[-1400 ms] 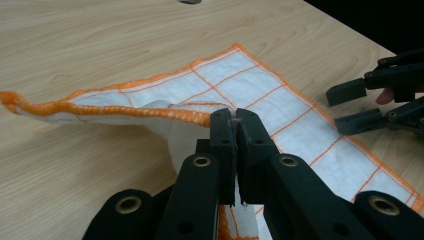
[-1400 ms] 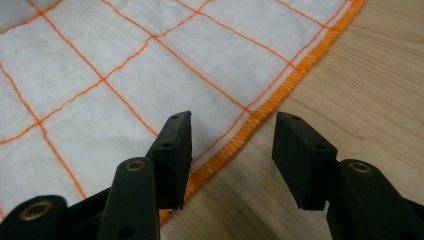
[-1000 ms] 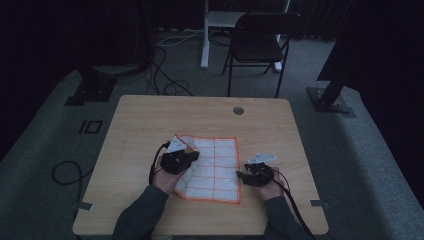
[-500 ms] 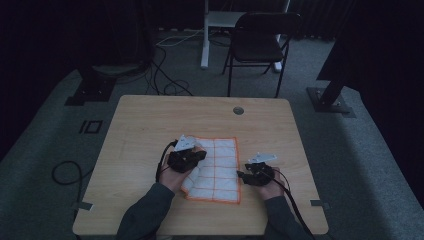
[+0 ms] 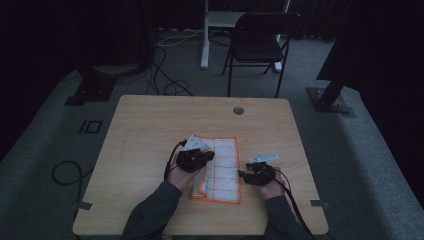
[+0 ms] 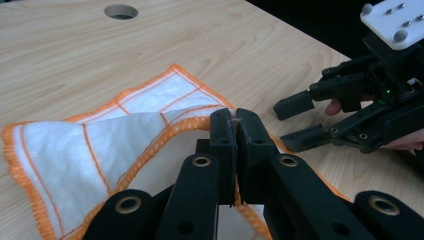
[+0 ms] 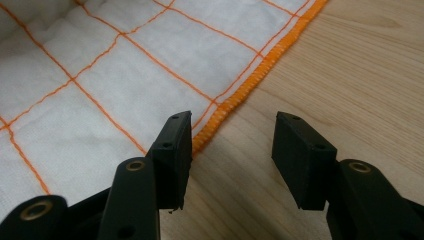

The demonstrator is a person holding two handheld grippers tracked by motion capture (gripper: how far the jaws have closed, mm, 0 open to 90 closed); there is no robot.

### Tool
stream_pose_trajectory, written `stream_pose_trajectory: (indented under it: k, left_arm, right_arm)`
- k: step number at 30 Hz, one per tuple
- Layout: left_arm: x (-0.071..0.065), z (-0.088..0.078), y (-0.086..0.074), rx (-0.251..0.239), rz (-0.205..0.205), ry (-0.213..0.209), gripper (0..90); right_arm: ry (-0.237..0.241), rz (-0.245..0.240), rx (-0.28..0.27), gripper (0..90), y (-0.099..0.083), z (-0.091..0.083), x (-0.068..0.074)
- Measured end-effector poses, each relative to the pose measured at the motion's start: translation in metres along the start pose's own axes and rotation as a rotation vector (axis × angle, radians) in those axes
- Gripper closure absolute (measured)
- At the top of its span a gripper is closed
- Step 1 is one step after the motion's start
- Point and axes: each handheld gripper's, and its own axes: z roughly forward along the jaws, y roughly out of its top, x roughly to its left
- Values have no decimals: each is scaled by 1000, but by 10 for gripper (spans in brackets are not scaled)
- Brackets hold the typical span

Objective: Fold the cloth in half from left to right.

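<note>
Dim studio: black curtains (image 5: 50, 40), floor cables (image 5: 165, 75), stand bases (image 5: 330, 100).

The left tool (image 5: 210, 156) and hand (image 5: 181, 175) hide the cloth's (image 5: 222, 170) left part from above.

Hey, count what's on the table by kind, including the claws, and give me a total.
Cloths, white with orange grid and hem: 1
Claws: 2, left claw pinching the cloth's edge, right claw open beside its hem
Total: 3
</note>
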Motion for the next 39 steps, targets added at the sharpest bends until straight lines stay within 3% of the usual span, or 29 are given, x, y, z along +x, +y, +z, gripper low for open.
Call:
stream_pose_trajectory:
  k: [14,39]
  left_arm:
    - [-16,22,2,30,29,-43,875]
    - [-34,54,11,47,27,-82,875]
  right_arm:
    - [-1,5,0,502,0,0,-1]
    - [-21,30,-1,502,-1,-1,-6]
